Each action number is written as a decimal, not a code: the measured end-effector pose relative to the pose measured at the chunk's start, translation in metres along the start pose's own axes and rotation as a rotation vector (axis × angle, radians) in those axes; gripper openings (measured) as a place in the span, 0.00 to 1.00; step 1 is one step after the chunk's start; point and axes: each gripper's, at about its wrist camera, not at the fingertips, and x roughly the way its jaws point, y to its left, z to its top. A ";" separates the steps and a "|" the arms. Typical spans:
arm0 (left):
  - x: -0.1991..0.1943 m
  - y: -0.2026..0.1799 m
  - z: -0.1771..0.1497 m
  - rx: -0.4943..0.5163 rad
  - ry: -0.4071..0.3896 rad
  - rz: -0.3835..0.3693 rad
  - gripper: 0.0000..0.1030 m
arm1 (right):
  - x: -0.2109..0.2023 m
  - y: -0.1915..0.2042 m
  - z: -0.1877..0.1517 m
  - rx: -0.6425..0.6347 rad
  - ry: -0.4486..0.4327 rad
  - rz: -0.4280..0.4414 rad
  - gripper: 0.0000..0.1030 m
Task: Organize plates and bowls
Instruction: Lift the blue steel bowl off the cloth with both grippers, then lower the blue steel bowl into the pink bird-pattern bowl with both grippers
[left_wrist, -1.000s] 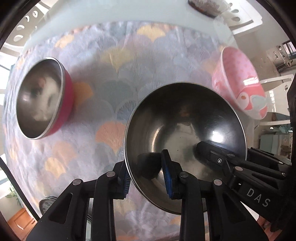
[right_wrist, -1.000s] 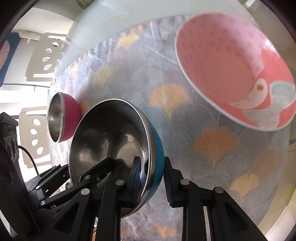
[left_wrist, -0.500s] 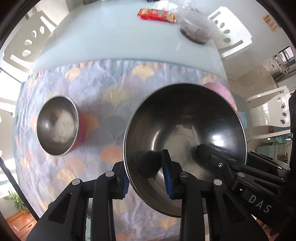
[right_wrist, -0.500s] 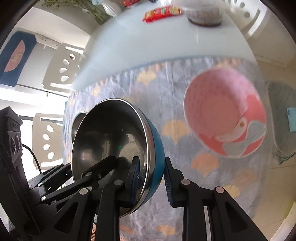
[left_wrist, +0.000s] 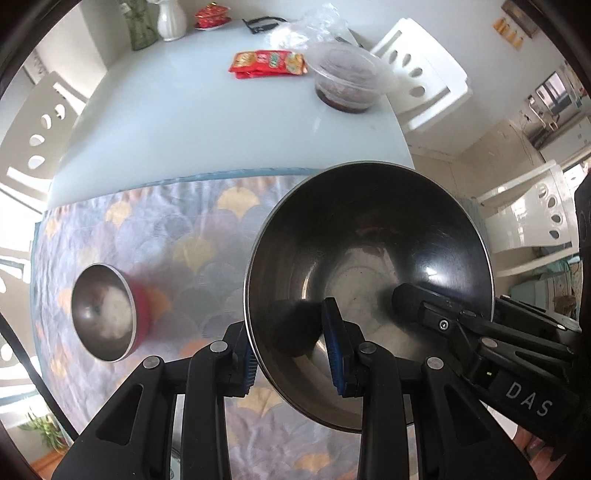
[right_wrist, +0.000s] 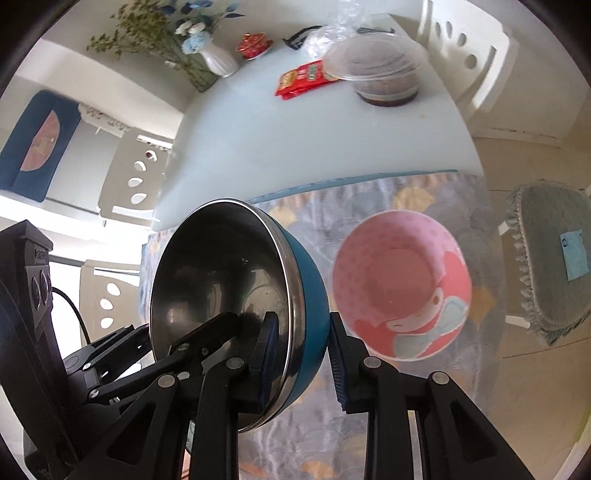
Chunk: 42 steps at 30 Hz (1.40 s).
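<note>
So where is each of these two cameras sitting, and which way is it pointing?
Left wrist: rides the left gripper, looking along its fingers down at the patterned cloth and red bowl; the right gripper intrudes.
Right wrist: rides the right gripper, looking at the pink bowl; the left gripper shows lower left.
Shared: the blue steel bowl, gripped by both.

left gripper (left_wrist: 291, 349) in matte black plastic, angular linkage arms, round silver pivot screws, ribbed blue pads (left_wrist: 334, 350), right gripper (right_wrist: 301, 356) of the same build, white "das" lettering on its side, black cable by the left gripper's body
</note>
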 end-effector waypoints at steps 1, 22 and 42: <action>0.006 -0.004 0.001 0.002 0.011 -0.002 0.27 | 0.002 -0.004 0.001 0.007 0.005 -0.005 0.25; 0.084 -0.050 0.020 0.052 0.094 -0.023 0.27 | 0.038 -0.086 0.028 0.082 0.071 -0.083 0.26; 0.104 -0.053 0.025 0.044 0.129 -0.064 0.27 | 0.058 -0.116 0.030 0.165 0.115 -0.081 0.36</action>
